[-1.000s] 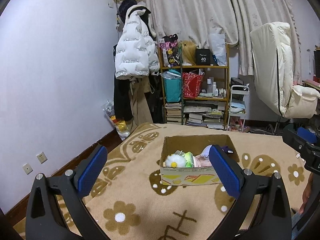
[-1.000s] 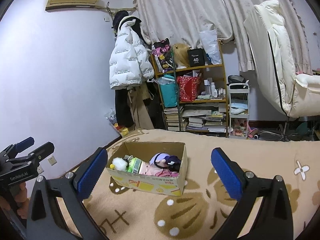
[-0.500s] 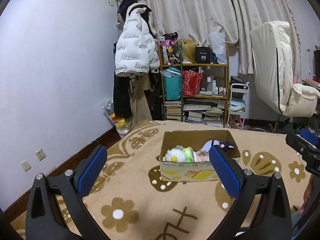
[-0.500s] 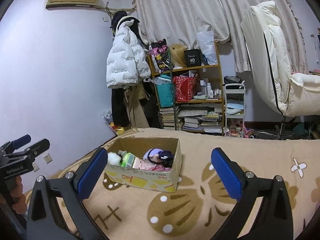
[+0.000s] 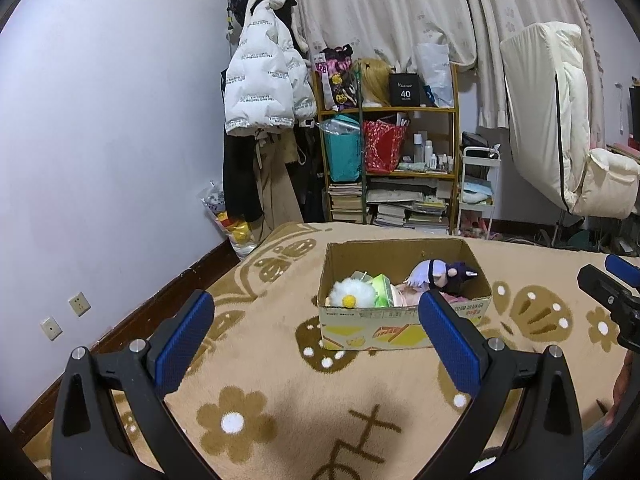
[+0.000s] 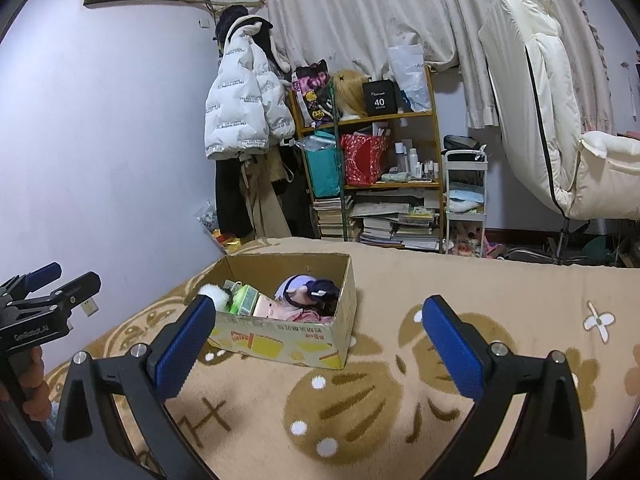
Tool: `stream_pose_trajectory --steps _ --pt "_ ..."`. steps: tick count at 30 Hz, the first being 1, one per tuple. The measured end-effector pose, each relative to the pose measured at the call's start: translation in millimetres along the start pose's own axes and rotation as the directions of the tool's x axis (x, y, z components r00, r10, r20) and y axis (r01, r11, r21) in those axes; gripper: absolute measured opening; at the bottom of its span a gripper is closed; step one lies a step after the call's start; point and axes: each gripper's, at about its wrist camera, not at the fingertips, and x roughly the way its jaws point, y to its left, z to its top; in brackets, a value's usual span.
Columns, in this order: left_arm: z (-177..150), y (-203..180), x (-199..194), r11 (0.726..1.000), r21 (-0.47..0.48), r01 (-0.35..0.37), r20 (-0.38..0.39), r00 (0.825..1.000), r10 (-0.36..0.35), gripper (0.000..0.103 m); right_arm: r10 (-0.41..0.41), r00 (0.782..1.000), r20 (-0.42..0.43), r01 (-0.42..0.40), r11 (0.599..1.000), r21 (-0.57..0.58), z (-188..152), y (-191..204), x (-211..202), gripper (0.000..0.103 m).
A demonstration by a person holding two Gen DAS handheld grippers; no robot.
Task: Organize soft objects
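**Soft toys in box, both grippers empty**

Soft toys sit inside an open cardboard box [image 5: 404,320] on a tan blanket [image 5: 256,360] with brown flower and mushroom patterns. Contents seen from the left wrist view: a white fluffy toy with a yellow dot [image 5: 352,294] at the left end, a green item [image 5: 382,286] just beside it, something pink [image 5: 406,299] low in the middle, and a purple-haired doll [image 5: 440,272] at the right end, lying against the far wall of the box. The right wrist view shows the same box [image 6: 288,340] with the doll [image 6: 308,290] toward its right side.

Left gripper [image 5: 316,334]: jaws spread wide, nothing between the blue pads [image 5: 182,346]. It hangs above the blanket on the near side of the box, clear of it.

Right gripper [image 6: 316,340]: jaws spread wide, empty, near side of the box and apart from it.

Each gripper shows at the edge of the other's view, with part of a hand [image 6: 34,390] on the handle.

Far background: bookshelf [image 5: 390,168], white puffer jacket [image 5: 260,84] hung on the wall, curtains [image 5: 400,12], cream chair [image 5: 560,128].
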Motion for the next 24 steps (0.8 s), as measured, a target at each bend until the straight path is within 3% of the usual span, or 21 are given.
stream_pose_trajectory --steps 24 --pt "-3.8 -4.1 5.5 1.000 0.010 0.026 -0.024 0.999 -0.025 0.101 -0.002 1.000 -0.022 0.002 1.000 -0.016 -3.6 1.1 6.3 0.103"
